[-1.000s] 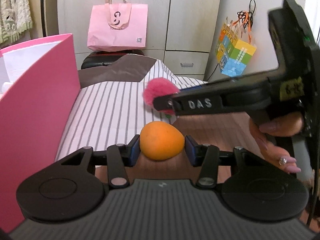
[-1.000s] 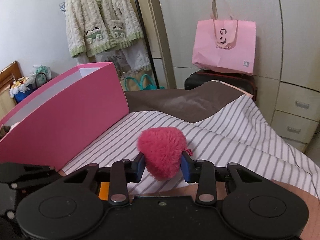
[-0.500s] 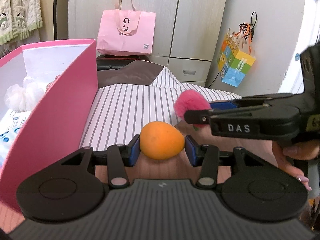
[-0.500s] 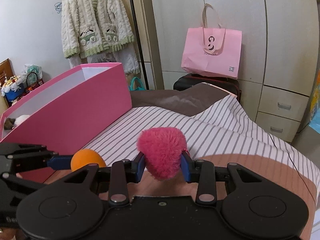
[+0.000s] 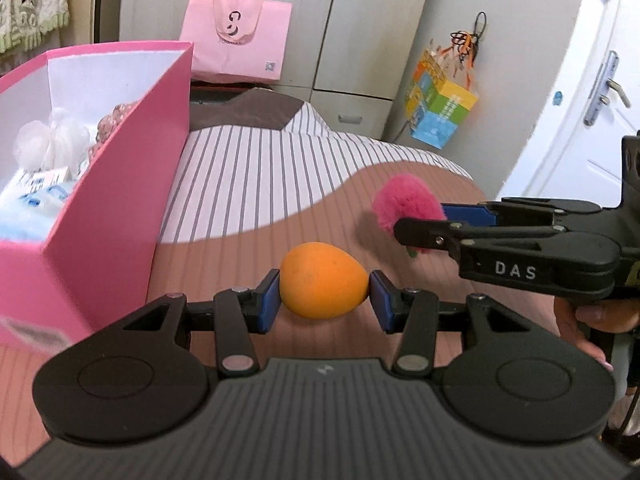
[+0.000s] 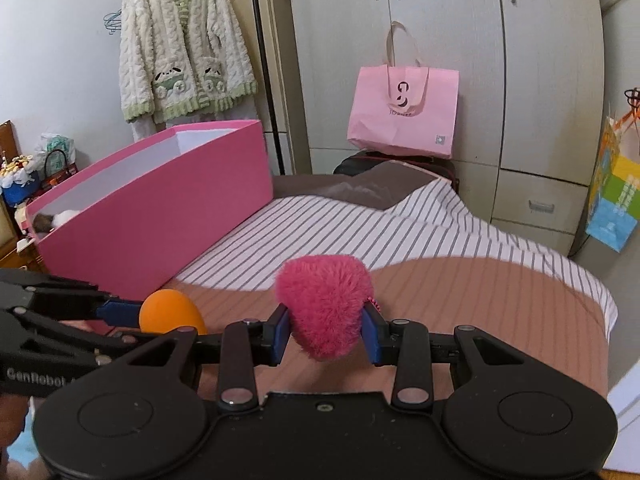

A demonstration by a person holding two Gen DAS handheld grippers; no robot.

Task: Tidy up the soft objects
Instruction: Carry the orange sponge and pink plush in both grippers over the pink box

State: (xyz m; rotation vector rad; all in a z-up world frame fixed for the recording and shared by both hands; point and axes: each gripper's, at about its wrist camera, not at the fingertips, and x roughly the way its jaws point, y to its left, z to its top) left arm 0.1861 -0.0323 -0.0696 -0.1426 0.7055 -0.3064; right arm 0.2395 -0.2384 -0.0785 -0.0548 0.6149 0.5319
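The left gripper (image 5: 323, 292) has its blue pads pressed against both sides of a smooth orange egg-shaped soft sponge (image 5: 322, 280), jaws closed only as far as the sponge allows, and carries it in the air above the peach-coloured part of the bed cover (image 5: 256, 256), near the bed's front edge. The right gripper (image 6: 325, 330) is clamped the same way on a fluffy magenta plush ball (image 6: 324, 304), its blue pads sinking into the fur on either side, and holds it clear of the bed as well. In the left wrist view the right gripper comes in from the right with the plush ball at its tip, just beyond and to the right of the sponge, the two apart. A hand (image 5: 592, 320) grips its handle at the right edge. A large open pink cardboard box (image 5: 120, 184) stands along the left side of the bed on the grey-striped white sheet (image 6: 320, 224), with white fluffy items and a blue-and-white packet inside. Both held things are outside the box, to its right.
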